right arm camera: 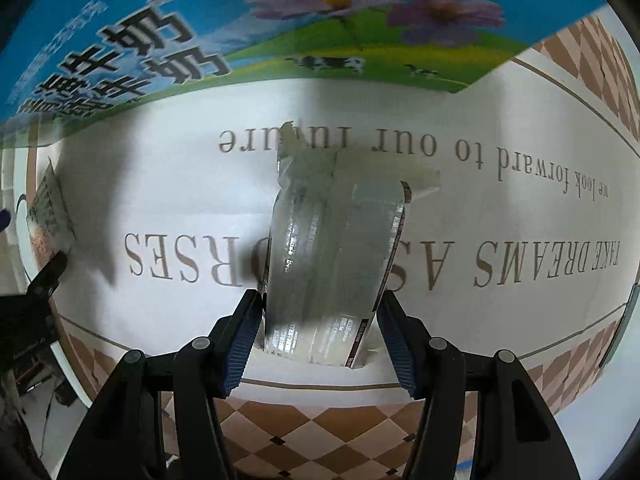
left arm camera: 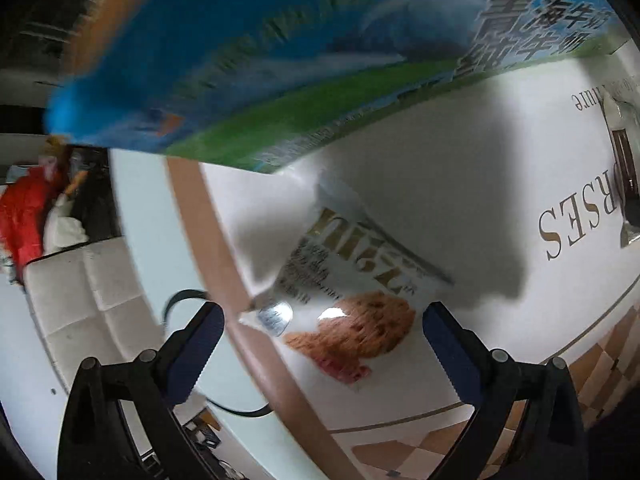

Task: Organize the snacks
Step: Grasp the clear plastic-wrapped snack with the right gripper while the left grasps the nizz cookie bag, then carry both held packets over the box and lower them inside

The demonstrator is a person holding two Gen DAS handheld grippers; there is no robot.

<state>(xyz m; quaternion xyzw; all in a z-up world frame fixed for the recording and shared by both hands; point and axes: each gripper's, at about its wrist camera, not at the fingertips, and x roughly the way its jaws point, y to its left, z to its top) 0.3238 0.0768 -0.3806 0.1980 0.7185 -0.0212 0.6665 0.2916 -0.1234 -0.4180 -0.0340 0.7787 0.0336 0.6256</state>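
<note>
While the right gripper [right arm camera: 320,340] clamps a silvery snack packet [right arm camera: 332,260] between its pads, the packet hangs nose-down over the white printed tablecloth [right arm camera: 500,220], just short of the blue milk carton box [right arm camera: 160,40]. The crinkly film looks slippery, and it is pinched only at its sides, so it could slide free or buckle if it is pushed against the box wall. The left gripper [left arm camera: 320,328] hangs with its jaws wide apart and nothing between them, above a cookie packet [left arm camera: 352,300] lying flat near the table edge [left arm camera: 192,216]. Closing off-centre there could nudge that packet over the edge, or pinch the cloth beneath it.
</note>
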